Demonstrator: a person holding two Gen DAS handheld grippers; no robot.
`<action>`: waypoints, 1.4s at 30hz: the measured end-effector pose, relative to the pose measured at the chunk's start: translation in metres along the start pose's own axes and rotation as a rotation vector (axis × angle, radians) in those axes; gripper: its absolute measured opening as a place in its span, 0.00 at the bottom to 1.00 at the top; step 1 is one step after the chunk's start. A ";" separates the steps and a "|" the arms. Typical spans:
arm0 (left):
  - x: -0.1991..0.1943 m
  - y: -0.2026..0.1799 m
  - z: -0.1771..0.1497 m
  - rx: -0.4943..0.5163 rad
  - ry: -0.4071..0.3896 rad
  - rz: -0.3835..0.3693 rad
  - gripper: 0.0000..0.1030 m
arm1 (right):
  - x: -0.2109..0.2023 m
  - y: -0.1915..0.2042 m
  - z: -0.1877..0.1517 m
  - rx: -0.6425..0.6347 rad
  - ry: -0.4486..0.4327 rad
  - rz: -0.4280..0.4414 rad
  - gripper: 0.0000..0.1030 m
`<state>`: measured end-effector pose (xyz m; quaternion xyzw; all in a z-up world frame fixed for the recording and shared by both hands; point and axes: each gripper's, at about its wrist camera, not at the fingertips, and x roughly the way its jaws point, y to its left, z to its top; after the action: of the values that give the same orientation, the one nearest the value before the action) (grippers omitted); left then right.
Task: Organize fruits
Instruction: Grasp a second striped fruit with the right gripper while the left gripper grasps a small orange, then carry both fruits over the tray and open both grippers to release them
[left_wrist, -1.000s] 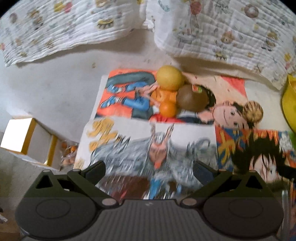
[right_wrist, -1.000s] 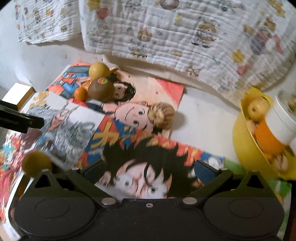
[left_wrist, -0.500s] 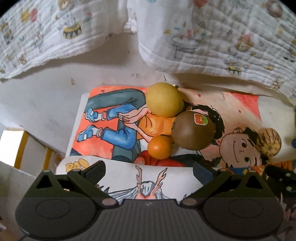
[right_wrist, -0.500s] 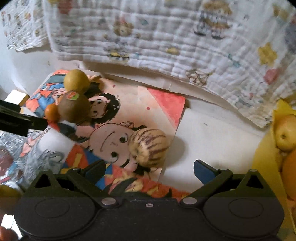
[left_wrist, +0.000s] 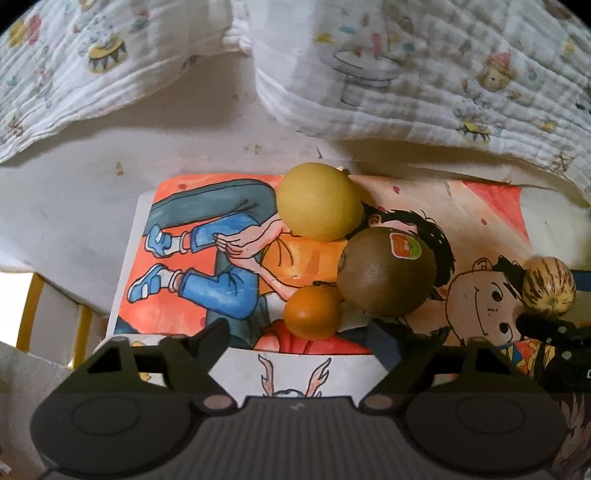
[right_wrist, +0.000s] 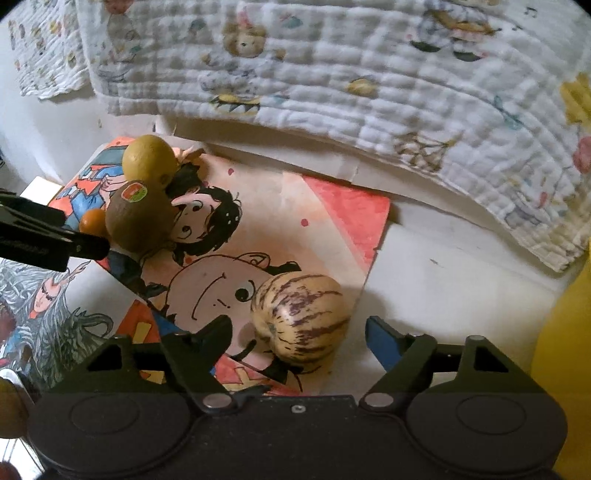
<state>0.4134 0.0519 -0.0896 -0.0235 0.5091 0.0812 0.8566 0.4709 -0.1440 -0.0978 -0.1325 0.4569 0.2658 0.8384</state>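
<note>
In the left wrist view a small orange (left_wrist: 312, 312), a brown kiwi with a sticker (left_wrist: 388, 271) and a yellow round fruit (left_wrist: 320, 201) cluster on the cartoon posters (left_wrist: 207, 236). My left gripper (left_wrist: 299, 339) is open, its fingers either side of the small orange, just short of it. In the right wrist view a cream fruit with purple stripes (right_wrist: 301, 319) lies on the poster between the open fingers of my right gripper (right_wrist: 299, 332). The same striped fruit shows at the right in the left view (left_wrist: 549, 287).
A patterned white quilt (right_wrist: 332, 74) hangs along the back. A yellow bowl's edge (right_wrist: 569, 332) is at the far right. A white and yellow box (left_wrist: 44, 310) stands at the left. Another small fruit (right_wrist: 11, 410) sits at the lower left.
Both grippers have moved forward. The left has closed in on the small orange; the right has come up around the striped fruit. The bowl has slid mostly out of view.
</note>
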 end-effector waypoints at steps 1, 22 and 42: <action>0.001 -0.001 0.000 0.009 -0.004 0.003 0.77 | 0.001 0.000 0.001 -0.002 -0.002 0.005 0.75; 0.001 -0.013 -0.001 0.034 0.006 -0.051 0.36 | 0.007 0.017 0.004 -0.042 -0.023 0.057 0.56; -0.060 -0.033 -0.048 0.035 0.045 -0.219 0.36 | -0.067 0.042 -0.033 0.020 -0.059 0.091 0.56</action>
<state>0.3489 0.0069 -0.0612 -0.0658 0.5238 -0.0223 0.8490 0.3946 -0.1468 -0.0586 -0.0954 0.4402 0.3029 0.8399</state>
